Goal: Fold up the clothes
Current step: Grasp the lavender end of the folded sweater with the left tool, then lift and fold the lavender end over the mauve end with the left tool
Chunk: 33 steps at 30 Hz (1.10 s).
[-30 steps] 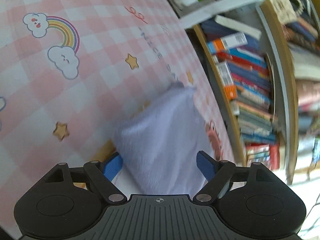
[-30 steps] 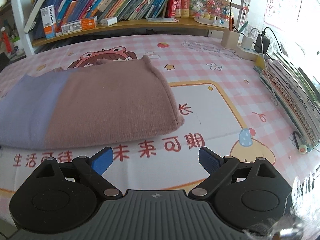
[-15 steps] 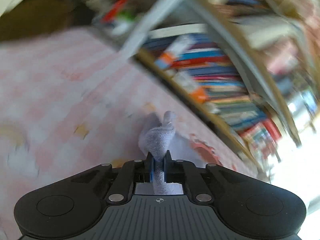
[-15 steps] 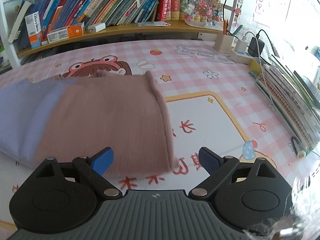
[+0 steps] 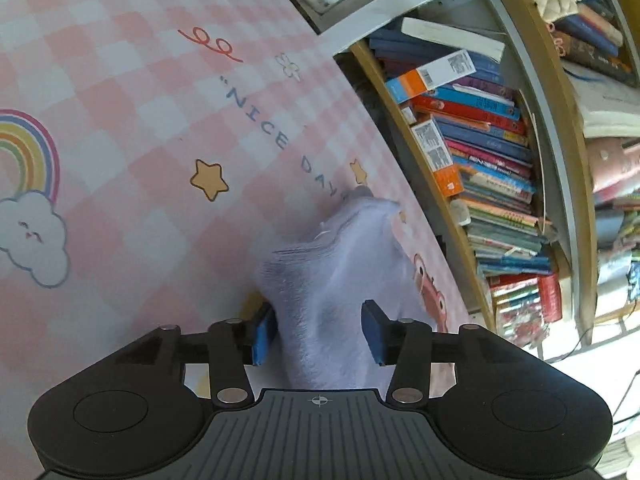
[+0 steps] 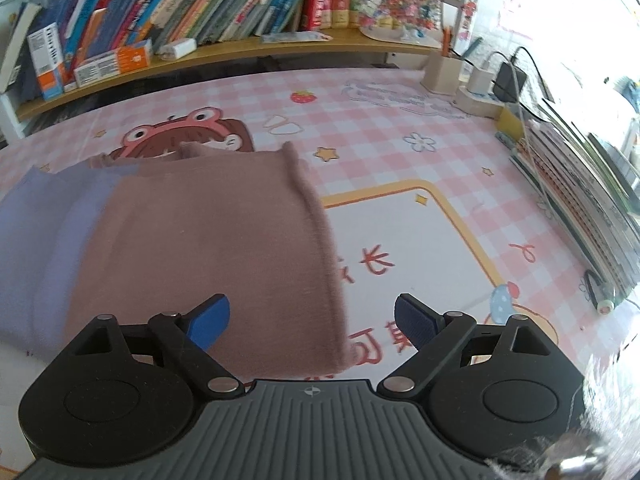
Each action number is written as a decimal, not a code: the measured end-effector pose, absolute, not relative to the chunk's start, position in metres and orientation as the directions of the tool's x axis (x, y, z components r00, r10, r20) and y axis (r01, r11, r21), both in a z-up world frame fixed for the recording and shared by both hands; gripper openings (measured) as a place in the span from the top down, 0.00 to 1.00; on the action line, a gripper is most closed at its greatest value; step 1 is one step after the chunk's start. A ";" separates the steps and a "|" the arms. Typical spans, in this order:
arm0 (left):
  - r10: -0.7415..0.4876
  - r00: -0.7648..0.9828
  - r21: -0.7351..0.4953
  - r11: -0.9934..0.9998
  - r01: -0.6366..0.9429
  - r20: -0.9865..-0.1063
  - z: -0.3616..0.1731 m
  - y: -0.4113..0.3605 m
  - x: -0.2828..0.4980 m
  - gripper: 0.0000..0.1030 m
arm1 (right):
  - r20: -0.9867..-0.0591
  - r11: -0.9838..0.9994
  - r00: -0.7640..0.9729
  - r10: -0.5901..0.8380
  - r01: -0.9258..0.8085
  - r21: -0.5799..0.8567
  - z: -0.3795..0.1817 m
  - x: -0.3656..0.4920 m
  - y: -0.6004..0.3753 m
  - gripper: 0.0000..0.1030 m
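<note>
Lilac knit: here's the pale purple end of the folded garment (image 5: 340,276), bunched up in a ridge and running straight between the blue pads of the left gripper (image 5: 318,330).
Left gripper: jaws are opening right now; the left pad sits right against the fabric, the right pad stands just clear of it, so the cloth lies between them but is not pinched.
Brown half: from the right wrist view the garment (image 6: 208,248) lies flat on the table, dusty brown on the right, lilac on the left, its ribbed hem running down toward the camera.
Right gripper: the right gripper (image 6: 312,322) hovers over the near right corner of the brown cloth, jaws spread wide and easing inward a touch; the hem edge lies between the pads, neither pad pressing on it.
Table: pink checked mat (image 6: 400,152) with stars, a rainbow, a frog-hat cartoon peeking out behind the garment's far edge.
Backdrop: bookshelf (image 6: 192,16) packed with books along the far side; chargers and cables (image 6: 504,80) at the right corner.
</note>
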<state>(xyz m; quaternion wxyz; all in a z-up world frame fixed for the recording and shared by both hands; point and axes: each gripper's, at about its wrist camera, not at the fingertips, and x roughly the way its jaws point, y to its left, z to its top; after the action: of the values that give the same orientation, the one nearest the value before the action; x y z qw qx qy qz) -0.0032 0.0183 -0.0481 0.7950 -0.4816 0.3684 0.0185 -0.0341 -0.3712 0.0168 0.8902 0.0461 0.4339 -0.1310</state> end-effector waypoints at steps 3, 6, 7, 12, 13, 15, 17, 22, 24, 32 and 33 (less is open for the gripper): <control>-0.313 0.735 -0.756 0.519 -0.399 -0.602 -0.048 0.016 0.001 0.62 | -0.795 0.957 0.583 -0.166 0.289 0.012 0.015 -0.034 -0.382 0.21; -0.285 0.725 -0.738 0.517 -0.434 -0.627 -0.051 0.016 0.007 0.84 | -0.819 0.949 0.564 -0.109 0.303 0.083 0.010 -0.030 -0.395 0.34; -0.282 0.724 -0.738 0.510 -0.442 -0.629 -0.052 0.017 0.008 0.86 | -0.824 0.945 0.560 -0.084 0.307 0.112 0.007 -0.028 -0.399 0.37; -0.223 0.736 -0.716 0.522 -0.464 -0.640 -0.043 0.021 -0.001 0.87 | -0.827 0.942 0.561 0.027 0.262 0.209 0.003 -0.019 -0.405 0.52; -0.206 0.738 -0.710 0.522 -0.473 -0.643 -0.042 0.023 -0.003 0.87 | -0.825 0.943 0.563 0.049 0.246 0.224 0.002 -0.018 -0.406 0.53; -0.171 0.741 -0.697 0.522 -0.491 -0.650 -0.039 0.026 -0.008 0.88 | -0.822 0.946 0.561 0.097 0.204 0.251 -0.001 -0.012 -0.404 0.54; -0.140 0.743 -0.684 0.528 -0.504 -0.655 -0.036 0.024 -0.012 0.88 | -0.820 0.950 0.555 0.140 0.158 0.269 -0.004 -0.007 -0.402 0.56; -0.073 0.757 -0.653 0.564 -0.505 -0.649 -0.021 0.011 -0.017 0.89 | -0.811 0.948 0.531 0.244 0.045 0.315 -0.008 0.005 -0.406 0.62; -0.052 0.765 -0.641 0.584 -0.497 -0.641 -0.012 0.004 -0.017 0.90 | -0.806 0.939 0.517 0.289 0.010 0.343 -0.010 0.010 -0.412 0.65; -0.023 0.830 -0.515 0.794 -0.323 -0.557 0.056 -0.058 -0.012 0.92 | -0.774 0.886 0.451 0.445 -0.097 0.453 -0.018 0.026 -0.429 0.76; -0.020 0.837 -0.478 0.828 -0.293 -0.546 0.065 -0.071 -0.013 0.92 | -0.770 0.882 0.446 0.457 -0.113 0.458 -0.018 0.028 -0.430 0.76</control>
<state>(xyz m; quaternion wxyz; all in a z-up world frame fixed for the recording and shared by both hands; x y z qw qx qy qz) -0.0126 -0.0710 0.0649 0.9155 -0.2836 0.2754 0.0745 0.0276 -0.4298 -0.0185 0.8325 0.1728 0.4978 0.1710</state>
